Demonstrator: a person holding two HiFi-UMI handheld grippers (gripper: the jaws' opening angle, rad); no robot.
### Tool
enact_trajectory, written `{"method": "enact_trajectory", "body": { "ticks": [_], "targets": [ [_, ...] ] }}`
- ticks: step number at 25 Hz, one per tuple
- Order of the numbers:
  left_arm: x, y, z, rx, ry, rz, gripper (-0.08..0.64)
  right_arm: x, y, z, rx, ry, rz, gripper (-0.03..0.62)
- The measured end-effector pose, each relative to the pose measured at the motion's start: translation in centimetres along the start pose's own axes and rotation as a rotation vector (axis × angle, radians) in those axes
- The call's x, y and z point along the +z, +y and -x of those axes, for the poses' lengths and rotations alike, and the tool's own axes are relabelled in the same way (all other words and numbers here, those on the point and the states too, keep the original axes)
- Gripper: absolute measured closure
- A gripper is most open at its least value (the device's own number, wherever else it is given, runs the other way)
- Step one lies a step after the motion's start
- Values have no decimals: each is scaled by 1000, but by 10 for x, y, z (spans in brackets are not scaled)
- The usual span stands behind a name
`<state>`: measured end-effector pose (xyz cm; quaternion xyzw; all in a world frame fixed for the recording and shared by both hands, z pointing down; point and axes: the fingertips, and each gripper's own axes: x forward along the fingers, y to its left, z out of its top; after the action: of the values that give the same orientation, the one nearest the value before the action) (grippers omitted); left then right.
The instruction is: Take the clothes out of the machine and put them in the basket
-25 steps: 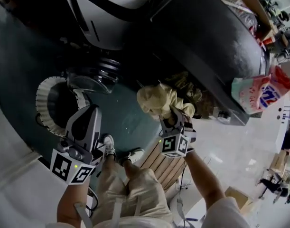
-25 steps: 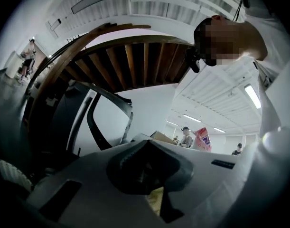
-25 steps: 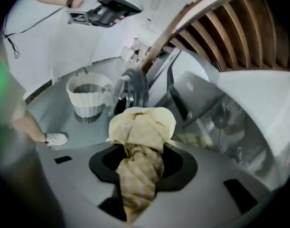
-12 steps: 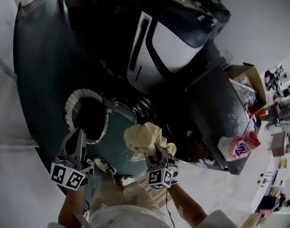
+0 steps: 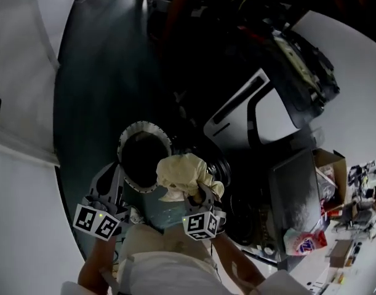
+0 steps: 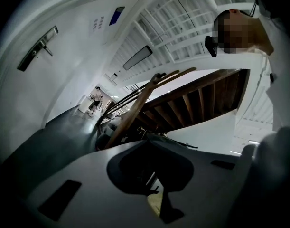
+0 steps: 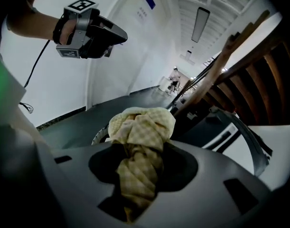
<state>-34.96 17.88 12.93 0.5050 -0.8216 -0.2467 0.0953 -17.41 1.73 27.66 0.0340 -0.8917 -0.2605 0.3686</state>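
Right gripper (image 5: 199, 196) pinches a bunched yellow cloth (image 5: 180, 172), which bulges ahead of its jaws, apparently lifted clear for carrying. The basket (image 5: 127, 141) lies just beyond and below. Left gripper (image 5: 116, 172) alongside, jaws pressed together, empty, evidently idle.

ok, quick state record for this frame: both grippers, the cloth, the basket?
left gripper: jaws together, nothing between them
right gripper: shut on yellow checked cloth
yellow checked cloth: bunched, sticking out past the jaws
basket: round, white ribbed rim, inside looks dark; cloth overlaps its right edge in the head view
washing machine: right of basket
task: cloth out of machine, not yet in basket
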Motion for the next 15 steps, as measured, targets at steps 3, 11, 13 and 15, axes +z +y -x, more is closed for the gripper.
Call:
{"method": "enact_trajectory", "body": {
  "ticks": [3,11,13,15],
  "targets": [
    [10,20,5,47,-22,7,546,32,-1,-31,43,-42,42,419],
    [17,65,18,288,-87,-17,546,73,13,-118,239,-153,145,417],
    [21,70,17,359,-115,-6,546,78,13,-135,290,-167,182,417],
    [21,72,13,406,-132,-5,546,79,13,-150,334,-175,205,416]
  ]
}}
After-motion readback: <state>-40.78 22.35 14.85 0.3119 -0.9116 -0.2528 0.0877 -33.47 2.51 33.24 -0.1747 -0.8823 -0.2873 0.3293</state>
